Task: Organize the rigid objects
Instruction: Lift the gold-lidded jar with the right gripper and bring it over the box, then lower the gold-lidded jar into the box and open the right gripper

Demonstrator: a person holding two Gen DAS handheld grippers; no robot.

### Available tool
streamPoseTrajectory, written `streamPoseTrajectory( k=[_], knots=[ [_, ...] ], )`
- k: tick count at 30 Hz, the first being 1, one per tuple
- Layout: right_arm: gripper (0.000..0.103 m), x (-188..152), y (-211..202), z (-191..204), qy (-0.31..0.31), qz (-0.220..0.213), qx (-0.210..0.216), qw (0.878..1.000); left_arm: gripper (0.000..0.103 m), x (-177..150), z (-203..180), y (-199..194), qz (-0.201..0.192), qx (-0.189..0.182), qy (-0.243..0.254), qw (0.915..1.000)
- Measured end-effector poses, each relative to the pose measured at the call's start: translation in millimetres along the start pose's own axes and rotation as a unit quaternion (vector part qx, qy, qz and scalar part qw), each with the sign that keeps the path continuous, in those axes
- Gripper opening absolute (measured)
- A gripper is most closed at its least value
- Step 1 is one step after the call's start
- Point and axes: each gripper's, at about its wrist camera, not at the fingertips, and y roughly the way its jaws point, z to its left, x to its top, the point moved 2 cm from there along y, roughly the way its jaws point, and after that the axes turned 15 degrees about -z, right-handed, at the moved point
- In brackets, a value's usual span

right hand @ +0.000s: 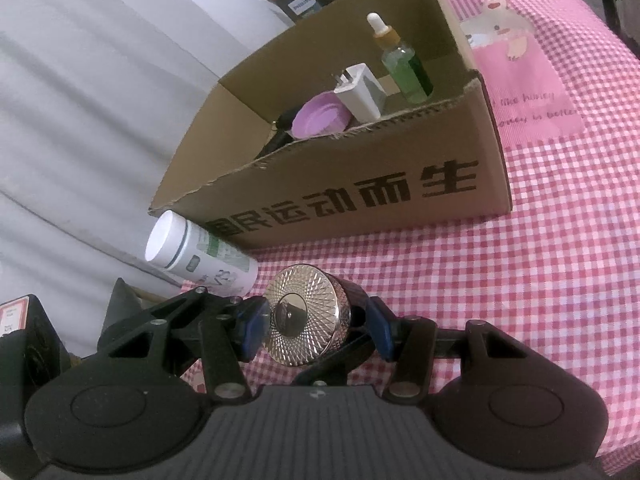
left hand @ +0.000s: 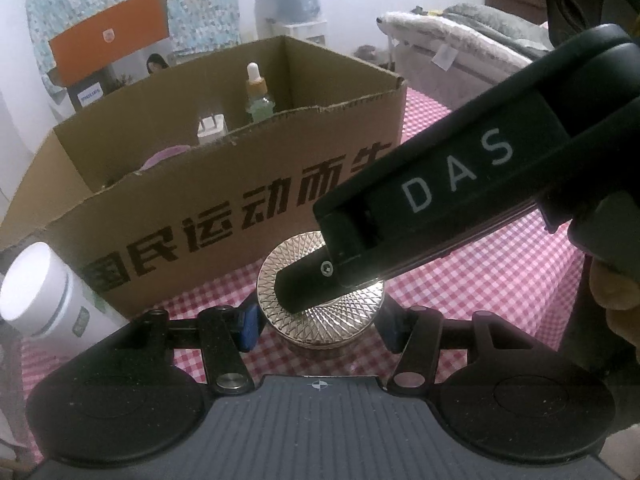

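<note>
A jar with a gold patterned lid (left hand: 320, 304) (right hand: 308, 316) is just in front of the cardboard box (left hand: 240, 216) (right hand: 360, 196). My left gripper (left hand: 320, 330) is shut on it, a blue pad on each side below the lid. My right gripper (right hand: 316, 328) is shut on the same jar, its pads against the lid end and the dark body. In the left wrist view one right finger (left hand: 304, 286) lies across the lid. The box holds a green dropper bottle (right hand: 404, 68), a white charger (right hand: 360, 92) and a purple round container (right hand: 320, 116).
A white bottle (left hand: 48, 292) (right hand: 196, 252) lies on its side at the box's left corner. The pink checked tablecloth (right hand: 480, 300) stretches to the right. A hand (left hand: 616, 300) holds the right gripper. A dark object (right hand: 280, 132) sits in the box's left end.
</note>
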Motion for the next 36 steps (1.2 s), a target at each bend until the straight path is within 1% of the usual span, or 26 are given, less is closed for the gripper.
streamPoseTrajectory(
  k=[8,14,22,27,29,31,33,36],
  knots=[
    [0.056,1,-13,15,-0.012,-0.013,0.007,1.0,0.056,4,-1,-23,-0.022,0.008,-0.001,0.9997],
    [0.056,8,-25,35,-0.037,-0.031,0.014,0.999,0.056,15,4,-45,-0.052,0.019,-0.005,0.9985],
    [0.056,36,-41,73,-0.09,-0.071,0.037,0.993,0.056,52,20,-69,-0.108,0.045,-0.007,0.9931],
    [0.056,67,-41,90,-0.122,-0.089,0.045,0.987,0.056,80,33,-62,-0.125,0.055,-0.018,0.9904],
    [0.056,81,-35,94,-0.136,-0.089,0.043,0.986,0.056,89,41,-51,-0.121,0.055,-0.029,0.9907],
    [0.057,93,-25,92,-0.143,-0.082,0.041,0.985,0.056,98,51,-35,-0.104,0.051,-0.047,0.9922],
    [0.056,109,-8,84,-0.139,-0.064,0.037,0.987,0.056,102,63,-15,-0.078,0.043,-0.075,0.9932],
    [0.056,129,21,67,-0.128,-0.028,0.026,0.991,0.056,103,78,18,-0.042,0.032,-0.111,0.9924]
  ],
)
